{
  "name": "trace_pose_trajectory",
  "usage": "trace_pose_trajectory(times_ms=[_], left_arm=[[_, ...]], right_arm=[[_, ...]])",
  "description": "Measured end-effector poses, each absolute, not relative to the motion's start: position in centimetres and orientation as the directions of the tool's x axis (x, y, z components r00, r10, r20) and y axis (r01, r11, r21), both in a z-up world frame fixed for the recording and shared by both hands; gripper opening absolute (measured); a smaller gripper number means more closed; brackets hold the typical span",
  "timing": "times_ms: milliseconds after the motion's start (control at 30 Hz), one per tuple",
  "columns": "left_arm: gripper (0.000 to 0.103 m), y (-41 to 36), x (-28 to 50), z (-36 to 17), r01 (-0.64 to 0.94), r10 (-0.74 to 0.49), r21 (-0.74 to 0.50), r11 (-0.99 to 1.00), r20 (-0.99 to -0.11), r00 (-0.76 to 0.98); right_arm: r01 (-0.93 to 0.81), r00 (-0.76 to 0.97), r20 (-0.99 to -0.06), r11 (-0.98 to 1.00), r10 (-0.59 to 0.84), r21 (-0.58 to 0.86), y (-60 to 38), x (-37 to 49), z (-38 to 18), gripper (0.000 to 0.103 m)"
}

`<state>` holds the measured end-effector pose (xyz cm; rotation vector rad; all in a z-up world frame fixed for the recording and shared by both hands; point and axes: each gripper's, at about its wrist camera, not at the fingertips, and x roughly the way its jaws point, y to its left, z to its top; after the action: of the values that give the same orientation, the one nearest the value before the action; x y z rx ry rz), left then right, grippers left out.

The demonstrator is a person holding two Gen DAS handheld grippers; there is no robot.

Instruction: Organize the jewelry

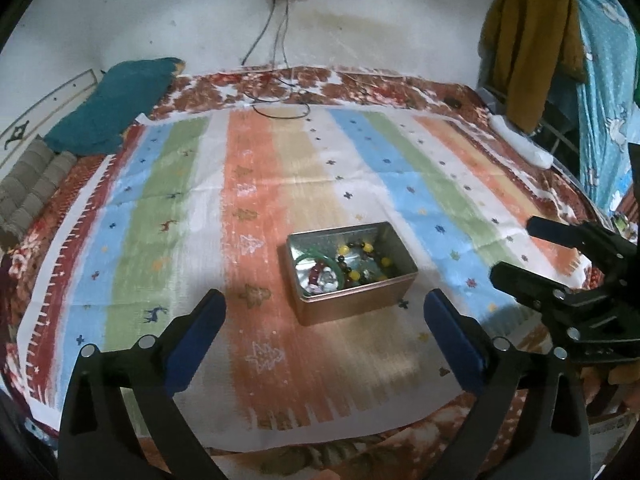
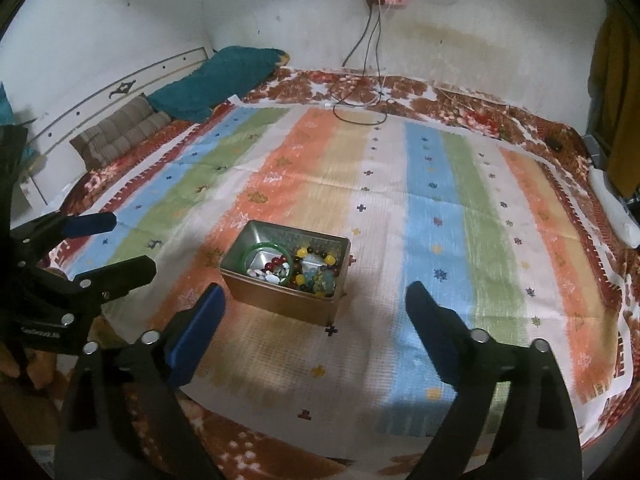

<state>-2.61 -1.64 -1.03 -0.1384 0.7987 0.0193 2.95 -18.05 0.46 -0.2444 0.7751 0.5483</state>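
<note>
Metal tin (image 1: 352,276) sits open on the striped cloth (image 1: 248,184) covering the bed, roughly centre of both views, nothing touching it. Inside: green bangle (image 1: 320,258) at the left end, beaded bracelets (image 1: 366,258) with yellow and dark beads at the right, a few small red and white pieces under the bangle, too small to identify. Left gripper (image 1: 325,312): jaws wide apart, blue pads clear, nothing between them; tin lies just ahead of the fingertips, not in contact. Right gripper (image 2: 315,304): also spread wide and empty, tin just beyond its left finger, no contact. Each gripper shows at the edge of the other's view, flanking the tin. Teal blanket (image 2: 224,76) and brown pillow (image 2: 120,132) lie at the far left of the bed, well apart from the tin. Cables (image 2: 360,100) drop from a wall socket onto the far edge.
</note>
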Motion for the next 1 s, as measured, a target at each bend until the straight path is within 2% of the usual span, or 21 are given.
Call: trace_pose_trajectory(times_ms=[1000], left_arm=[[0.097,-2.2,-2.9,-0.6,-0.092,0.026,-0.061,0.994,-0.681,0.732]], right_arm=[[-0.535,0.627,-0.656,0.844,0.419,0.028,-19.5,1.7,1.3,0.097]])
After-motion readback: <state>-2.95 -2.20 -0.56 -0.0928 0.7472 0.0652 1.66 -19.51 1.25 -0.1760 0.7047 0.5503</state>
